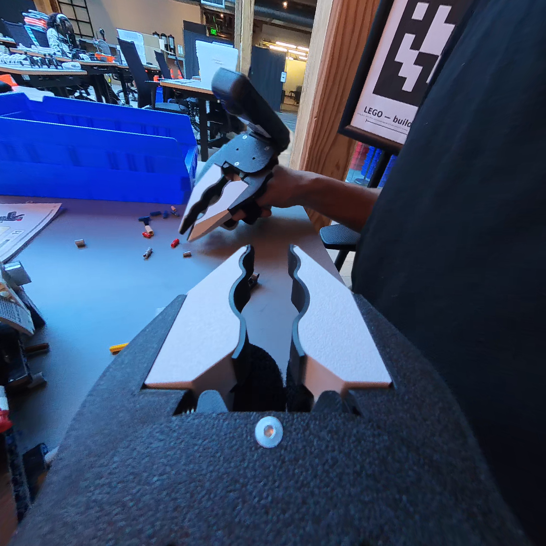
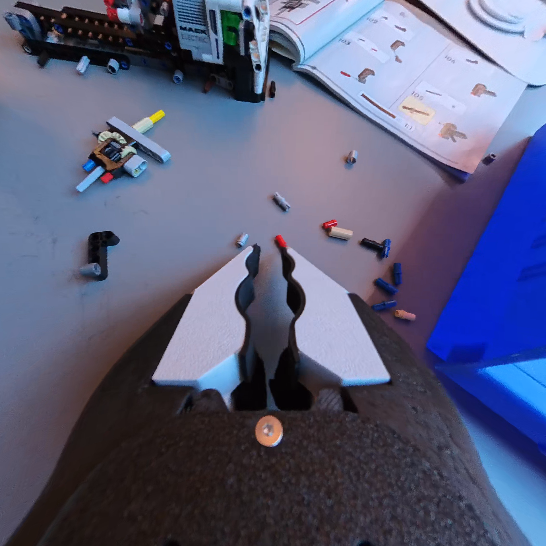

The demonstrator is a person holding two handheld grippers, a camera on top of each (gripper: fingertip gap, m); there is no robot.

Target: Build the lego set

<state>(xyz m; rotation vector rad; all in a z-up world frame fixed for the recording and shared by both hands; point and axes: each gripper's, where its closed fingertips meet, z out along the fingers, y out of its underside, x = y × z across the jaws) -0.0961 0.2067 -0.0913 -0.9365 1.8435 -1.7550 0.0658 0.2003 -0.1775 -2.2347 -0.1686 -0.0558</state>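
Note:
In the right wrist view my right gripper [image 2: 269, 248] is open by a narrow gap and empty, low over the grey table [image 2: 206, 192]. A small red pin [image 2: 280, 240] lies right at its right fingertip and a grey bush [image 2: 241, 240] lies just left of its left fingertip. The partly built truck model [image 2: 206, 38] stands at the far edge. A small sub-assembly [image 2: 124, 150] lies to the left. In the left wrist view my left gripper [image 1: 271, 251] is open and empty above the table, with a small black piece [image 1: 253, 279] by its left finger. The right gripper [image 1: 189, 233] shows beyond it, pointing down.
An open instruction booklet [image 2: 399, 74] lies at the far right. A blue bin [image 2: 502, 266] stands at the right. Loose pieces lie about: a black L-beam [image 2: 99, 251], a grey pin [image 2: 281, 201], blue pins [image 2: 387, 283], and a tan and red pair [image 2: 339, 232]. One gripper's finger ends stand about 20 cm off the other's. Both grippers' tips are roughly 15 cm from the partly built truck model [image 2: 206, 38]. Look for it in the left wrist view [image 1: 18, 308] too.

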